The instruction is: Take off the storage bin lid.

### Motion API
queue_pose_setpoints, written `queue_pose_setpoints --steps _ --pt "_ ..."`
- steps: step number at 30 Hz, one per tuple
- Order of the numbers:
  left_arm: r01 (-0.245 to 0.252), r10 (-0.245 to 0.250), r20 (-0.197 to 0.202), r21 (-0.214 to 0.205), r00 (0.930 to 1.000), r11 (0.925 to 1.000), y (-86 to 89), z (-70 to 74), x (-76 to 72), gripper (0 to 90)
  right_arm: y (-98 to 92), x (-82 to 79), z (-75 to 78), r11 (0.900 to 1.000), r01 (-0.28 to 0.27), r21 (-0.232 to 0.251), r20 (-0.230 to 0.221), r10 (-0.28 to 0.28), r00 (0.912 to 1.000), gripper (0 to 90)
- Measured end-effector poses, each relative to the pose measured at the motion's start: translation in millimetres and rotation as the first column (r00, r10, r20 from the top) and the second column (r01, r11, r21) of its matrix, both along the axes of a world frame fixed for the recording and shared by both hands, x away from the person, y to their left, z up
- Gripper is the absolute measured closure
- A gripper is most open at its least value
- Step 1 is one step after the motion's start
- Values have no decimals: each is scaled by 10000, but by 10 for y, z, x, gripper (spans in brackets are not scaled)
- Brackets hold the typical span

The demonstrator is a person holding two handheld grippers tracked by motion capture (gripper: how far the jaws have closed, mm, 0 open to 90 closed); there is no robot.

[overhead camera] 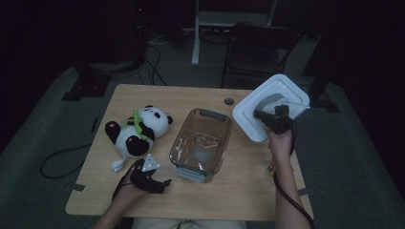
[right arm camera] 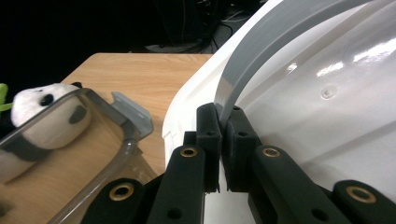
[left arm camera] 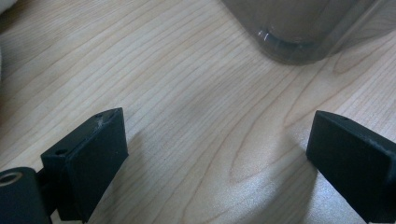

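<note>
A white rectangular lid (overhead camera: 272,106) with a grey arched handle (overhead camera: 268,101) hangs tilted above the table's right side. My right gripper (overhead camera: 261,114) is shut on that handle; in the right gripper view the jaws clamp the grey handle (right arm camera: 261,60) against the white lid (right arm camera: 336,107). A clear plastic container (overhead camera: 200,143) stands open in the middle of the table, just left of the lid; its rim (right arm camera: 122,122) lies close below the lid. My left gripper (overhead camera: 162,183) rests open on the wood near the front edge, nothing between its fingers (left arm camera: 93,158).
A panda plush (overhead camera: 138,131) lies on the left of the wooden table (overhead camera: 239,186). The container's near corner (left arm camera: 294,44) sits just ahead of the left gripper. A chair (overhead camera: 258,47) and cables stand on the floor behind the table.
</note>
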State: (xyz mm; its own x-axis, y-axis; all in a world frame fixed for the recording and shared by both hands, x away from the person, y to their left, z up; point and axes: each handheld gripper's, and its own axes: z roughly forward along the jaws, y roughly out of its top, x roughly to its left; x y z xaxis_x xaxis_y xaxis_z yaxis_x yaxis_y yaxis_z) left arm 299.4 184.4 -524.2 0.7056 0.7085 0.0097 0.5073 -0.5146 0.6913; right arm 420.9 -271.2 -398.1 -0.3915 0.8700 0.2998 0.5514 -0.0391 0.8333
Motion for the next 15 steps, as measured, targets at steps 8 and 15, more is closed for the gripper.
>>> queue_pose_setpoints --steps 8,15 --pt "-6 6 1 -9 10000 10000 -1 0 0 59 149 149 -236 9991 371 185 -330 -365 9988 863" --pt "-4 4 -13 0 10000 10000 0 1 0 59 240 230 -425 9988 360 326 -727 -336 9968 864"
